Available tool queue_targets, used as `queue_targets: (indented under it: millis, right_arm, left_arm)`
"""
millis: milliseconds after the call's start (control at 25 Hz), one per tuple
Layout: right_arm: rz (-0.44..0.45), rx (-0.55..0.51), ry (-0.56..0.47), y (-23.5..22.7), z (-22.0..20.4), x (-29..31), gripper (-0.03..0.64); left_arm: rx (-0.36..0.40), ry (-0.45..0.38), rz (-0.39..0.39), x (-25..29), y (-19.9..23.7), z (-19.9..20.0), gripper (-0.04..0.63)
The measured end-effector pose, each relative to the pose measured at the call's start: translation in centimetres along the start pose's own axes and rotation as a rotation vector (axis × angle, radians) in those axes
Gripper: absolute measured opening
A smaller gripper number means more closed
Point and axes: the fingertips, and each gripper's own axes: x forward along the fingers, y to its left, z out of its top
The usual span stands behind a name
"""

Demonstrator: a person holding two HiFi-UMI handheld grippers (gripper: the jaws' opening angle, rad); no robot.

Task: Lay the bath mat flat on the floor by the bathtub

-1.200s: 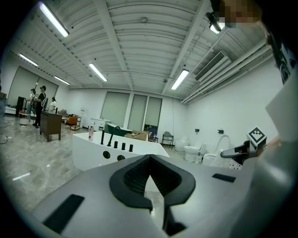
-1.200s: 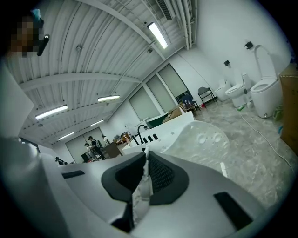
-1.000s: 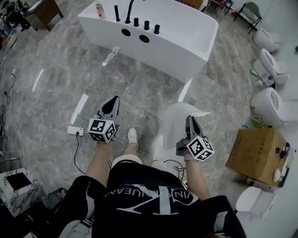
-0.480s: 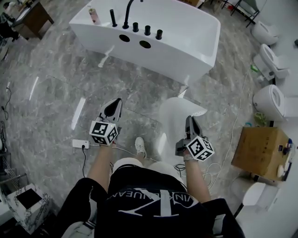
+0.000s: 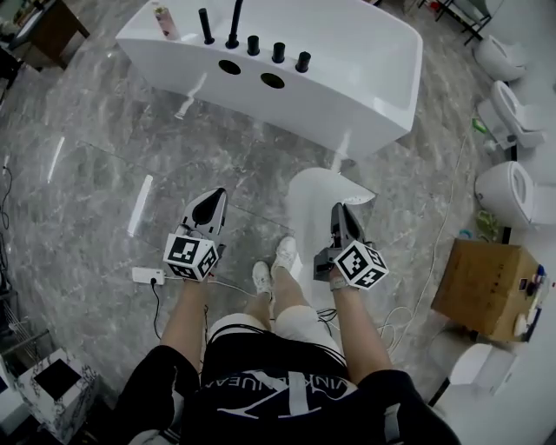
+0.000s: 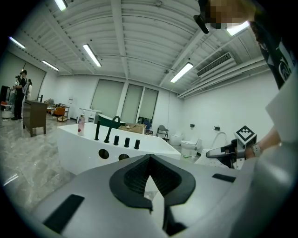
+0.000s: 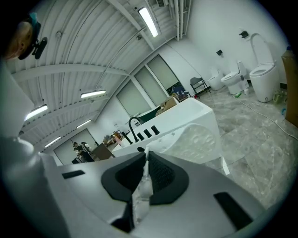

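The white bathtub (image 5: pixel 365 61) stands across the top of the head view, its black taps on the near rim. A pale, translucent bath mat (image 5: pixel 313 204) with a bubbled surface hangs over the grey floor just in front of the tub's right end. My right gripper (image 5: pixel 340 213) is shut on the mat's near edge; in the right gripper view the mat (image 7: pixel 199 138) spreads out beyond the jaws (image 7: pixel 142 153) toward the bathtub (image 7: pixel 195 108). My left gripper (image 5: pixel 208 202) is level with it on the left, shut with nothing in it (image 6: pixel 149 160), pointing at the bathtub (image 6: pixel 79 144).
Toilets (image 5: pixel 512 187) line the right wall, with a cardboard box (image 5: pixel 482 287) in front of them. A white power strip (image 5: pixel 148 275) and its cable lie on the floor by my left leg. A bottle (image 5: pixel 162 19) stands on the tub rim. People stand far off (image 6: pixel 19 90).
The person has stepped closer to the bathtub, one foot coming forward. Both grippers and the hanging mat have moved with them toward the tub; the right gripper has shifted slightly left.
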Motion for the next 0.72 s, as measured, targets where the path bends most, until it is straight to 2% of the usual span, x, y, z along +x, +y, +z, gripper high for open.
queue_targets:
  millis: [440, 720]
  right_arm:
    - [0.076, 0.043, 0.115, 4.1, -6.4, 13.3, 0.035]
    - [0.138, 0.154, 0.094, 7.3, -8.0, 22.0, 0.037]
  left_arm:
    - [-0.005, 0.034, 0.043, 5.1, 4.6, -1.3, 0.014]
    - [0.020, 0.027, 0.079, 8.6, 7.3, -1.1, 0.014]
